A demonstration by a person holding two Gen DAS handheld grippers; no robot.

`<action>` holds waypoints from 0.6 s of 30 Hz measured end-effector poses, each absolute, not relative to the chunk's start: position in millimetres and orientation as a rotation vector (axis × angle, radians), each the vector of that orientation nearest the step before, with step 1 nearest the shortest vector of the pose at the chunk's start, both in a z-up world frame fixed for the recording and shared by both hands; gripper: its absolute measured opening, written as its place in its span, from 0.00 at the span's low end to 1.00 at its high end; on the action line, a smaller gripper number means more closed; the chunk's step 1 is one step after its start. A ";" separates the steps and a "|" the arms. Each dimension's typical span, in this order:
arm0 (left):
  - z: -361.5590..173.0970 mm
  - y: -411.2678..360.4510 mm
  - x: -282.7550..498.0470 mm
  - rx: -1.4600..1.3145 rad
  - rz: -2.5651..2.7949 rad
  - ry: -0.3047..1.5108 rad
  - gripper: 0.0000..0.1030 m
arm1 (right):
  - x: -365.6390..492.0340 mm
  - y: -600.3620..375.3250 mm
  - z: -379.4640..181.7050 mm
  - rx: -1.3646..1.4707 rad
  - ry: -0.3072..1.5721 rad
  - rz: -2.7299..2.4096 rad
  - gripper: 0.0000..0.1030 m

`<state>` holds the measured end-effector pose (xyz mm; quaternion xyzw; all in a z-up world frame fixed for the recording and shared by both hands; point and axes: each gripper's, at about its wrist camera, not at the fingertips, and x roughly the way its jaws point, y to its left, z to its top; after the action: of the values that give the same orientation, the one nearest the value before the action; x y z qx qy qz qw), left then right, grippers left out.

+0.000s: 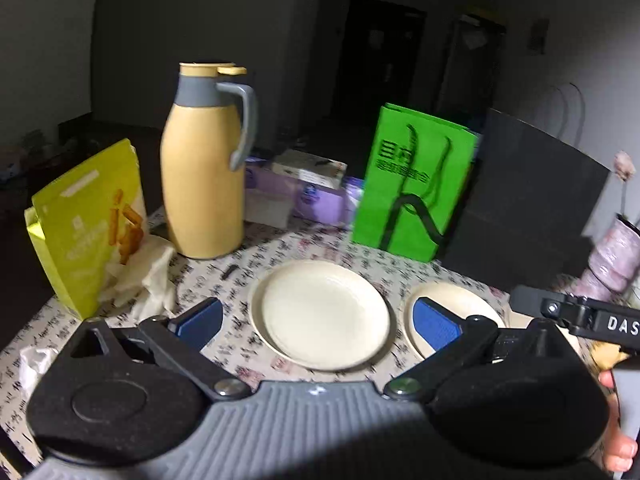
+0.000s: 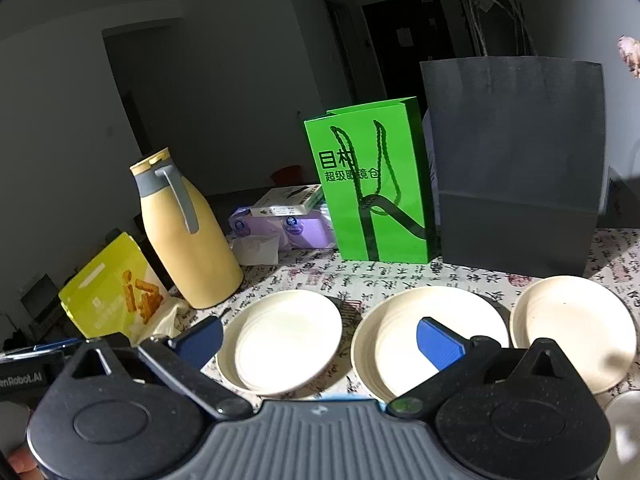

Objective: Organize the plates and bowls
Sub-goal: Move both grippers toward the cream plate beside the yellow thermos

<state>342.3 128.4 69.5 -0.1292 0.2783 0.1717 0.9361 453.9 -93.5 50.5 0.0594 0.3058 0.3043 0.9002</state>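
1. Far left edge of the worktop [image 2: 400,276]: yellow snack bag [image 2: 116,300], tan jug [image 2: 188,248] beside it
2. Left tongs [image 1: 320,322] hover wide open, empty, over the left plate [image 1: 324,314]
3. Right tongs [image 2: 320,344] also spread open, holding nothing, between left plate [image 2: 286,340] and middle plate [image 2: 432,340]
4. Third plate [image 2: 576,328] sits rightmost, all three in a row along the near edge
5. Green bag [image 2: 372,192] and dark bag [image 2: 516,168] stand behind
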 end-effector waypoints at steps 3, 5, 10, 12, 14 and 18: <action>77.4 143.9 353.9 -0.281 0.389 0.576 1.00 | 466.5 -82.4 53.3 0.125 0.654 0.635 1.00; 79.9 155.3 363.2 -0.296 0.404 0.587 1.00 | 475.8 -73.6 52.7 0.123 0.676 0.647 1.00; 74.3 178.5 388.5 -0.323 0.447 0.617 1.00 | 499.2 -52.0 46.1 0.108 0.726 0.637 1.00; 67.1 188.8 398.6 -0.354 0.456 0.632 1.00 | 509.9 -41.6 41.6 0.094 0.740 0.624 1.00; 56.9 199.2 407.4 -0.397 0.466 0.644 1.00 | 519.5 -32.0 36.0 0.078 0.752 0.615 1.00; 35.6 217.7 423.6 -0.456 0.483 0.668 1.00 | 535.5 -13.6 21.1 0.048 0.772 0.604 0.98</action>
<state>423.6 217.7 35.6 -0.2194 0.3217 0.2325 0.8912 535.5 -13.6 21.1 0.0230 0.3709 0.2900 0.8819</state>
